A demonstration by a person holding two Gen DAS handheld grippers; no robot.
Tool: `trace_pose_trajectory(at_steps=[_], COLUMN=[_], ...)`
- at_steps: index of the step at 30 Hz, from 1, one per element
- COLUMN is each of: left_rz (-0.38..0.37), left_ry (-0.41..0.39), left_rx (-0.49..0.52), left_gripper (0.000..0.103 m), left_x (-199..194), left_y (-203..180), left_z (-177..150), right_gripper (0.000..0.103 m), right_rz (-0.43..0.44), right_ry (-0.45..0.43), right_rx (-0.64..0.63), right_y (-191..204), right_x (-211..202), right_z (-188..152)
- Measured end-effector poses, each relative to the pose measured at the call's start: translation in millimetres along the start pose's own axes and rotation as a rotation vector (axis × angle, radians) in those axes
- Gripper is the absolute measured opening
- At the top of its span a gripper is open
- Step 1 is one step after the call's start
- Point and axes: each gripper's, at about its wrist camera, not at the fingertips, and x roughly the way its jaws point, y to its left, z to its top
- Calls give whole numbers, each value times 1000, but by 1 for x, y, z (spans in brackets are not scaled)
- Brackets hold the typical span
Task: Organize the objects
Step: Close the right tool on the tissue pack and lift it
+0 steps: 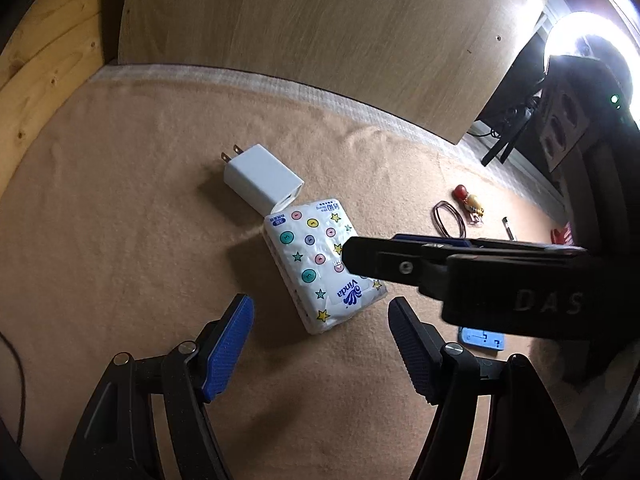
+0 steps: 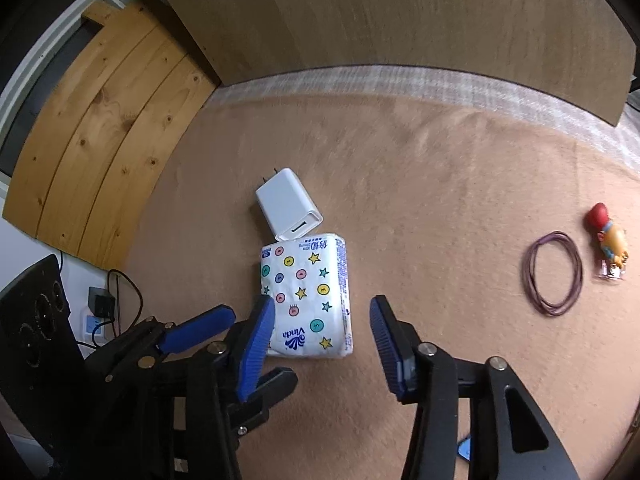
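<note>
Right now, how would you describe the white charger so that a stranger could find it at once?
On the tan cloth near the wooden board lies a tissue pack printed with stars. The charger touches the pack's far end. It alone is plain white with two metal prongs.

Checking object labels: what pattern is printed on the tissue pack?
White tissue pack with coloured buttons, stars and a blue Vinda logo; clearest in the right wrist view.

A tan cloth is spread across the surface, backed by a brown wooden panel. Pale pine boards are seen at the left, and a bright ring lamp glares at the right.
</note>
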Motion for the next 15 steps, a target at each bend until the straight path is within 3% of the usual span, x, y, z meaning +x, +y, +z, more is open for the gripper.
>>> trace_pose_trajectory(at_steps=[5, 10, 15], left_rz=[-34, -69, -62], left_ry=[6, 42, 40], left_rx=[-29, -22, -8], left_gripper=[71, 45, 45], left_x=[4, 15, 13], left_y=[5, 4, -1], left_z=[1, 0, -6], right_gripper=[35, 26, 25], right_rz=[10, 29, 24], right_ry=[28, 50, 49], right_rx=[15, 26, 22], right_y=[0, 0, 0], right_x=[4, 10, 9], right_z=[0, -1, -6])
